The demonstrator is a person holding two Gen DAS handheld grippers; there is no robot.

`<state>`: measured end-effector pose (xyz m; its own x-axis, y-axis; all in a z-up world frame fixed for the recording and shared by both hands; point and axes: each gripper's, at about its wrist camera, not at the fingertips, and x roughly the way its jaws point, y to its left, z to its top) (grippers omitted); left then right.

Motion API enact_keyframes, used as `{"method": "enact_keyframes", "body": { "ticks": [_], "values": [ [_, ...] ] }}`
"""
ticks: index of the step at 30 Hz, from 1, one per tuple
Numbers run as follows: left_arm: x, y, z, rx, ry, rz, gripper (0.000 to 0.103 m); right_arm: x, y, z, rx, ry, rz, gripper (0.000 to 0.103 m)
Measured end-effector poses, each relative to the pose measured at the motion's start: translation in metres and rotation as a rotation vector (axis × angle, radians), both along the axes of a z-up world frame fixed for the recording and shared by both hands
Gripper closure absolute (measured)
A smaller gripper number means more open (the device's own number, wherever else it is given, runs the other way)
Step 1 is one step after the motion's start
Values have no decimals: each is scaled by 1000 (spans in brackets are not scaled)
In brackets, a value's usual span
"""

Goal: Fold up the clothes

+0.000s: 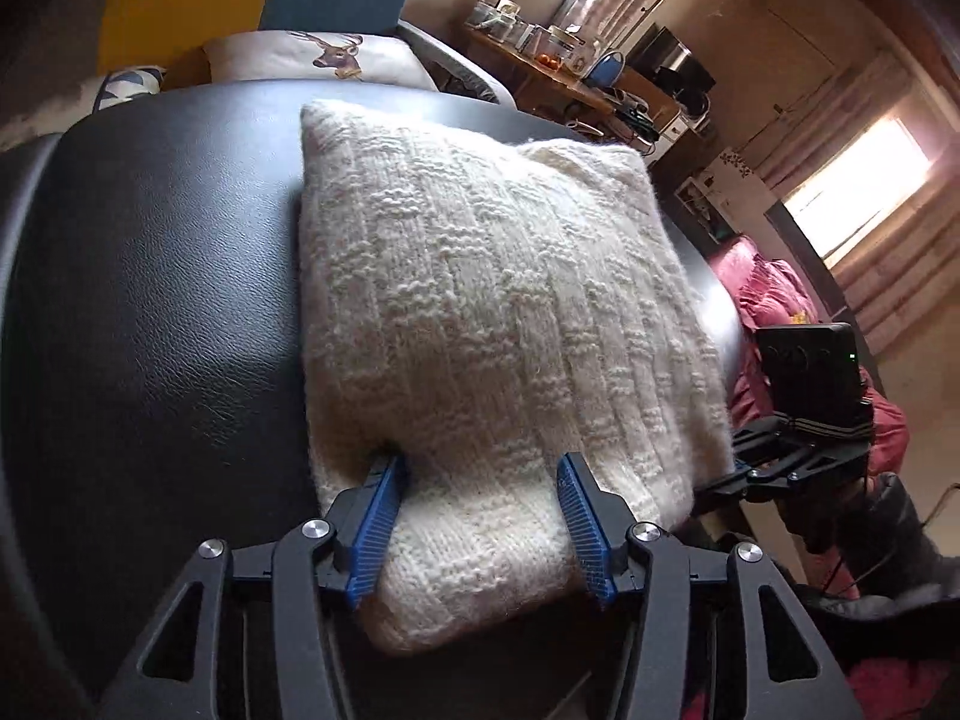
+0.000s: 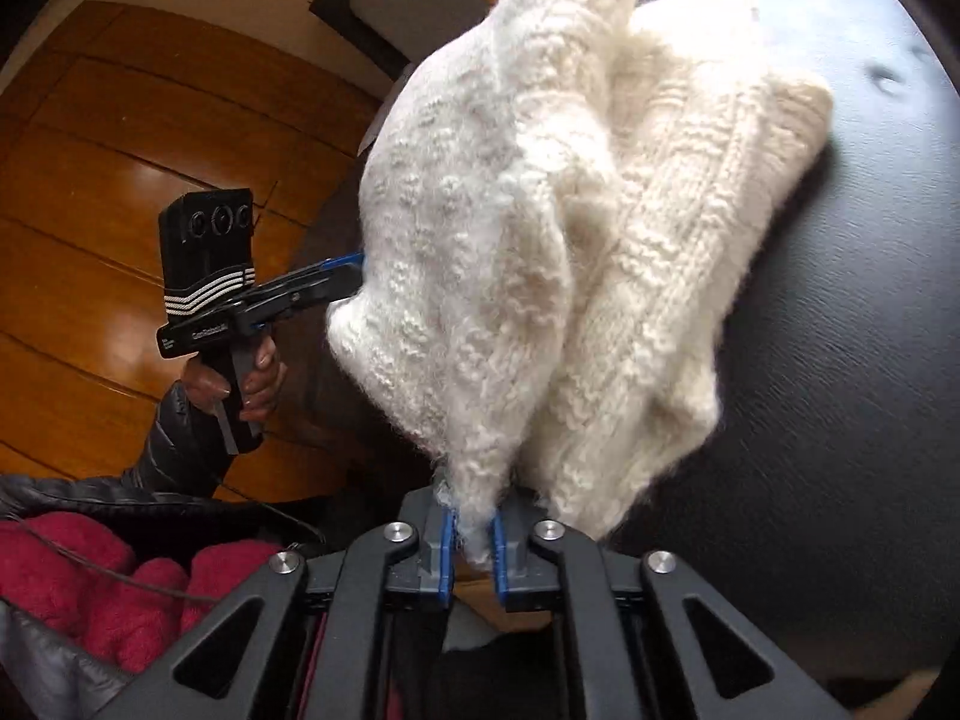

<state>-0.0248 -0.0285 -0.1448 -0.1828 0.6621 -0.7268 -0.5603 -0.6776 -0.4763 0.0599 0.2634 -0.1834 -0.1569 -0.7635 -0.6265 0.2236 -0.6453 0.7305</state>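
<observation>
A cream knitted sweater [image 1: 498, 324] lies folded into a thick, roughly square bundle on a black leather-like surface [image 1: 150, 300] with a rounded edge. In the left wrist view the left tool [image 1: 477, 510] stands with its blue-padded fingers [image 1: 375, 531] set wide apart, the near edge of the bundle lying between them without being pinched; the left pad sits against a crease in the knit, the right pad rests on the fabric's top.

From the right wrist view the right tool [image 2: 471, 546] has its jaws drawn close together on a fuzzy corner of the sweater [image 2: 540, 252], and the knit rises from that pinch in a lifted fold, while the rest drapes down onto the black surface [image 2: 840, 360]. The left tool [image 2: 345, 276] shows here too (seen side-on, its tips at the sweater's far edge), gripped by a hand [image 2: 255, 378] in a dark puffy sleeve [image 2: 174, 444].

Below the surface's edge, a wooden floor [image 2: 120, 150] shines, and a red knitted garment [image 2: 90, 588] sits at the lower left. Behind the surface, a deer-print cushion [image 1: 324, 57] and a cluttered desk [image 1: 540, 78] are visible.
</observation>
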Motion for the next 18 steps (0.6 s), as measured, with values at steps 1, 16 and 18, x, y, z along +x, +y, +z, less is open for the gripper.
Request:
{"method": "enact_keyframes", "body": {
  "ticks": [1,16,18],
  "values": [
    [3,0,5,15,-5,-8,49,1,8,9,9,9,-26,80],
    [-12,32,45,101,132,-23,45,-99,46,29,10,68,-379,64],
    [-8,41,42,96,140,-54,45,-101,29,39,71,152,-318,68]
  ]
}}
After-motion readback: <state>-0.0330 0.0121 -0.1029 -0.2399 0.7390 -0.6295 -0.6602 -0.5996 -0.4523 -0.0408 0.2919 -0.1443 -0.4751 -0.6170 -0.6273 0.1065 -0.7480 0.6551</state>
